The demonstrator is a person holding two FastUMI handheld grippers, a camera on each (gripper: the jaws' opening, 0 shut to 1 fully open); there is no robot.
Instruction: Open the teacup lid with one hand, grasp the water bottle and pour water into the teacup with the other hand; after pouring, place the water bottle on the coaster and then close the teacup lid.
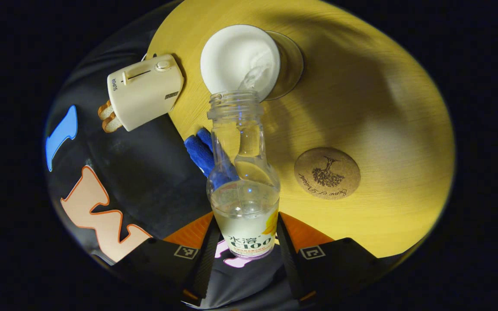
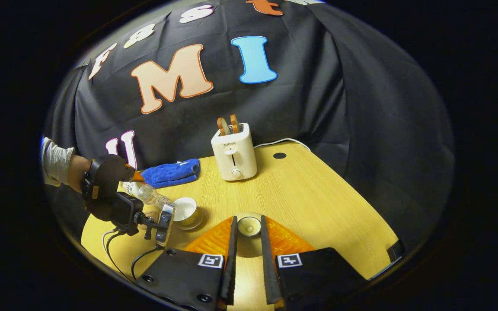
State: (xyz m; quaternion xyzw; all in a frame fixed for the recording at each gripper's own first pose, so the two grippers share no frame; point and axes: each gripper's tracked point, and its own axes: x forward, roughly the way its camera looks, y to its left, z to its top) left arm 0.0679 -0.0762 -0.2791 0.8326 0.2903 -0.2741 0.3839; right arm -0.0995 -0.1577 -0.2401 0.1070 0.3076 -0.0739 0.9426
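Note:
My left gripper (image 1: 247, 221) is shut on a clear water bottle (image 1: 242, 172), capless and tipped forward. A thin stream of water runs from its mouth into the white teacup (image 1: 238, 58), which stands on a glass saucer (image 1: 292, 65). A round cork coaster (image 1: 327, 172) lies bare to the right of the bottle. In the right gripper view, my right gripper (image 2: 248, 218) is shut on the small round teacup lid (image 2: 249, 226) above the table. Far left in that view, the tilted bottle (image 2: 147, 194) points at the teacup (image 2: 185, 211).
A cream toaster (image 2: 234, 151) with two slices in it stands at the back of the yellow wooden table (image 2: 318, 207). A blue cloth (image 2: 171, 172) lies to its left. A person's grey sleeve (image 2: 56, 162) enters at the far left. Cables (image 2: 115, 250) hang below the left gripper.

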